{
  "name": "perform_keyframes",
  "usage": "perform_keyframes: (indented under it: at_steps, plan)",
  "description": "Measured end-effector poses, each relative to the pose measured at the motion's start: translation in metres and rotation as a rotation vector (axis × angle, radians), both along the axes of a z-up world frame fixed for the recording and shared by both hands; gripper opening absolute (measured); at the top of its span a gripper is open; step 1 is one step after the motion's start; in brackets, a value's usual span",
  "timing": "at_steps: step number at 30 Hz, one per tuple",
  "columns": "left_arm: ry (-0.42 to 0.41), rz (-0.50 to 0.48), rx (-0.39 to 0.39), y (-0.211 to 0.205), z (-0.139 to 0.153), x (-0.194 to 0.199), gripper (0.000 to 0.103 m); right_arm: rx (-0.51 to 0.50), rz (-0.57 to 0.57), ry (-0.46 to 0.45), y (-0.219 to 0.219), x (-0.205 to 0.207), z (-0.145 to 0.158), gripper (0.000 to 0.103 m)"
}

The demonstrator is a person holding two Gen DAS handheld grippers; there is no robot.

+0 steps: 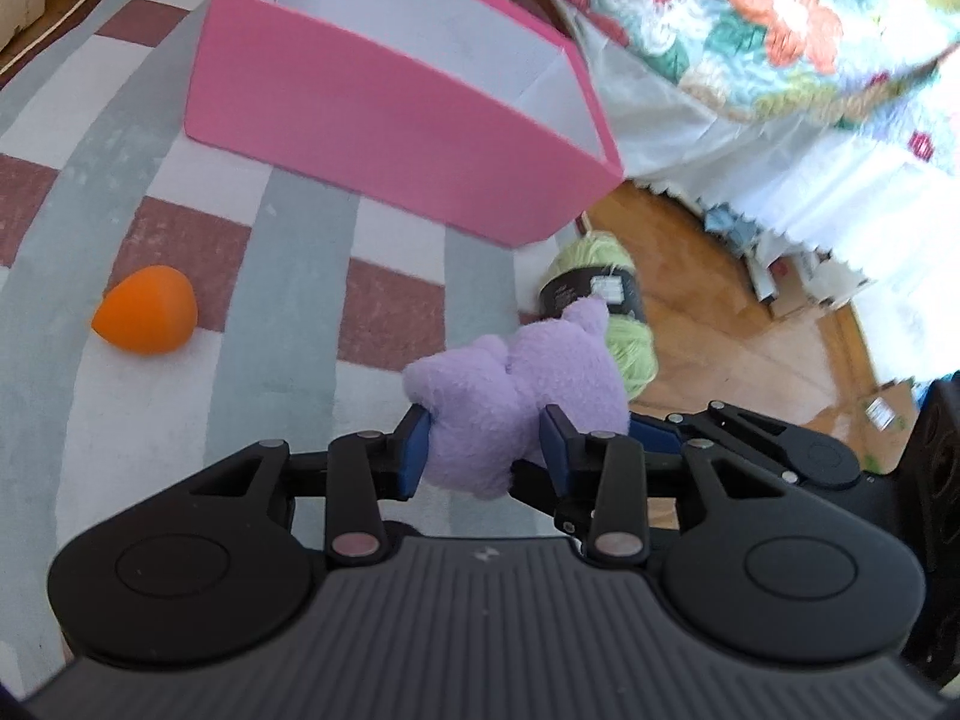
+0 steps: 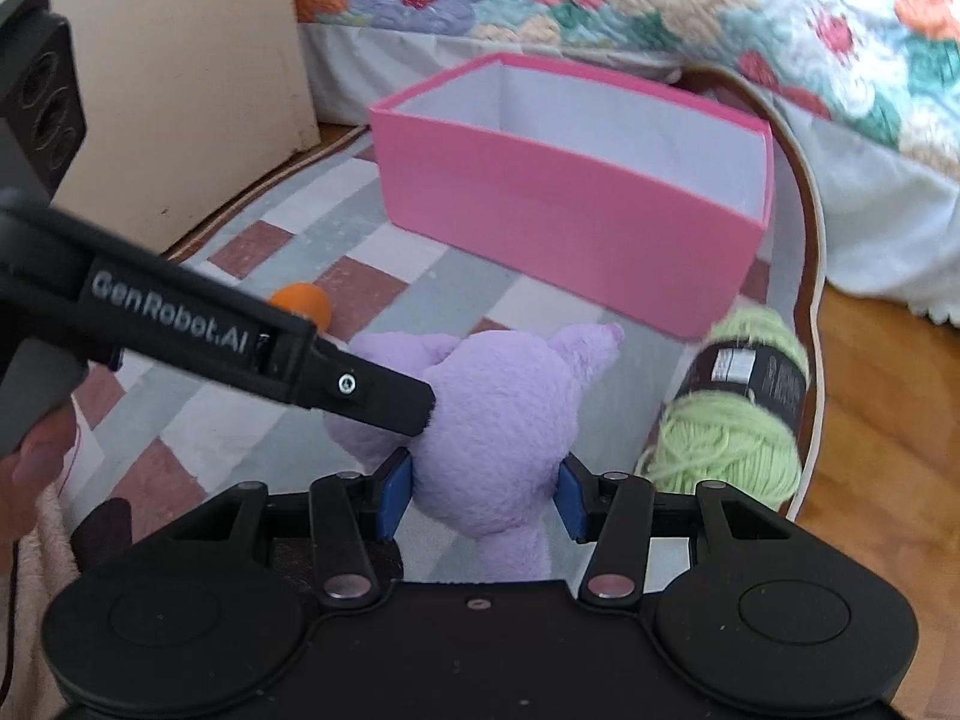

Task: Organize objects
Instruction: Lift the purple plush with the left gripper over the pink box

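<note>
Soft lilac plush toy [image 2: 498,420] pinched by both the left gripper [image 1: 483,450] and right gripper [image 2: 483,495] fingers (open pink cardboard box [image 2: 564,222] beyond).

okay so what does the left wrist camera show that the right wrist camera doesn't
Only the left wrist view shows the whole orange egg-shaped toy and boxes under the bed. Only the right wrist view shows the cream cabinet side and a hand behind the left tongs. Both show the purple plush clamped by both tongs, the pink box, the green yarn and the checked rug.
</note>
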State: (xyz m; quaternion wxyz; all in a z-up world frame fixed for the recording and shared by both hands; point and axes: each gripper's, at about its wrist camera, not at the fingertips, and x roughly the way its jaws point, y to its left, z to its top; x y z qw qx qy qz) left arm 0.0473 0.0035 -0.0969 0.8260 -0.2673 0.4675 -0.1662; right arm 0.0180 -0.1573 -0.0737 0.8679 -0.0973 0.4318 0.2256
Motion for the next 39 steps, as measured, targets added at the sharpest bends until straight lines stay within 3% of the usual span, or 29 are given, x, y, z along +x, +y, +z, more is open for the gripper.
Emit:
perform_keyframes:
  at_steps: [3,7,21,35,39]
  plan:
    - [0.004,0.026,-0.06,0.012,0.008,0.0,0.037,-0.002,0.016,-0.026,0.003,-0.001,0.012,0.055]
    - [-0.028,0.035,-0.078,0.02,0.029,0.0,0.037,-0.001,0.04,-0.06,0.007,-0.001,0.027,0.055]
    - [-0.092,0.041,0.015,0.032,0.092,0.007,0.037,0.034,0.107,-0.1,0.023,0.013,0.078,0.055]
    - [-0.09,0.033,0.089,0.035,0.109,0.044,0.037,0.041,0.122,-0.094,0.036,0.044,0.087,0.055]
    - [-0.109,0.032,0.129,0.035,0.117,0.059,0.037,0.087,0.111,-0.103,0.033,0.058,0.09,0.055]
